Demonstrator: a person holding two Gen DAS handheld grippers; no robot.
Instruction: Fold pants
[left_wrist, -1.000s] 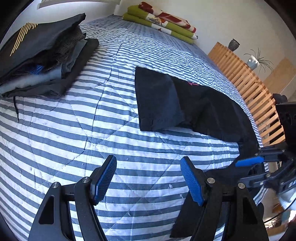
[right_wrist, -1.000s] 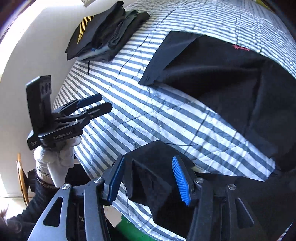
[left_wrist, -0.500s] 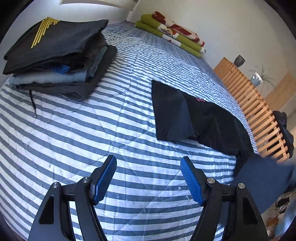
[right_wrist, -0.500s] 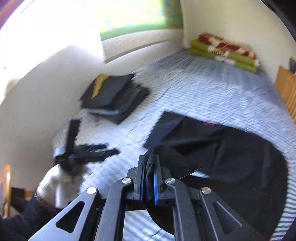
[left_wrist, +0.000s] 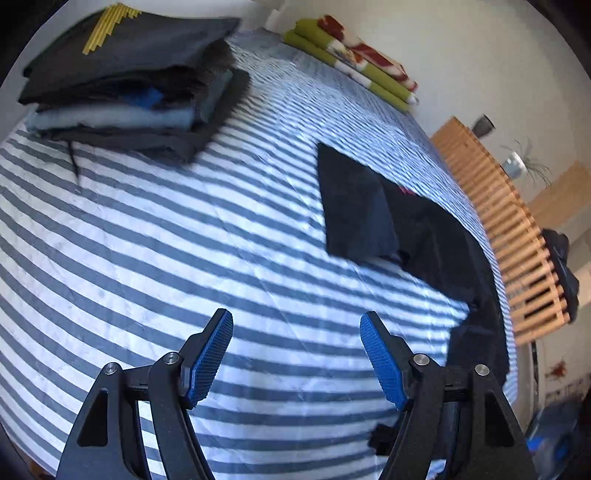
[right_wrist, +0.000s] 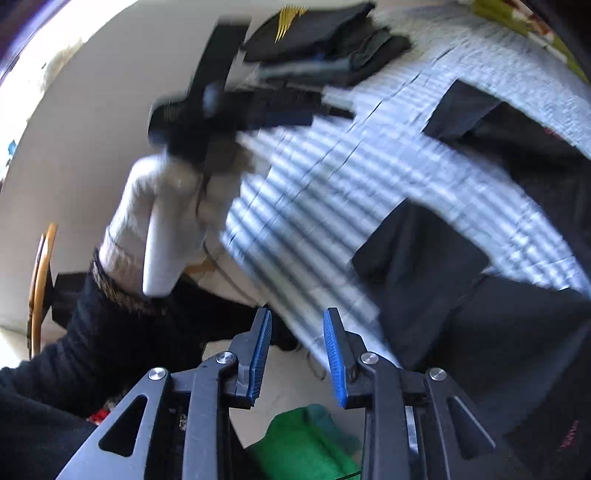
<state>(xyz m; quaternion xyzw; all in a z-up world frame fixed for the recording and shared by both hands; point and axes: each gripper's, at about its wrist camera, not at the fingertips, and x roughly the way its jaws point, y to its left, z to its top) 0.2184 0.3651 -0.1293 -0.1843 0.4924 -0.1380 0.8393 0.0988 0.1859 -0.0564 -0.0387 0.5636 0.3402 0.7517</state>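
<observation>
Black pants (left_wrist: 369, 214) lie spread on the striped bedcover (left_wrist: 147, 240), right of centre in the left wrist view, one end trailing off the bed's right edge. My left gripper (left_wrist: 295, 354) hovers open over bare stripes, short of the pants and holding nothing. The right wrist view is motion-blurred. There my right gripper (right_wrist: 297, 358) stands open near the bed's edge with nothing between its fingers. A black leg of the pants (right_wrist: 417, 266) lies just ahead and to its right. A white-gloved hand (right_wrist: 173, 214) holds the left gripper (right_wrist: 221, 110) above the bed.
A stack of folded dark clothes (left_wrist: 129, 81) sits at the bed's far left. A green and red folded blanket (left_wrist: 351, 62) lies at the head. A wooden slatted frame (left_wrist: 517, 240) runs along the right side. Green cloth (right_wrist: 306, 443) lies on the floor below.
My right gripper, shut on a pant leg half a second ago, is now open and empty, and it has swung down toward the bed's edge. The left gripper moved further over the bed.
</observation>
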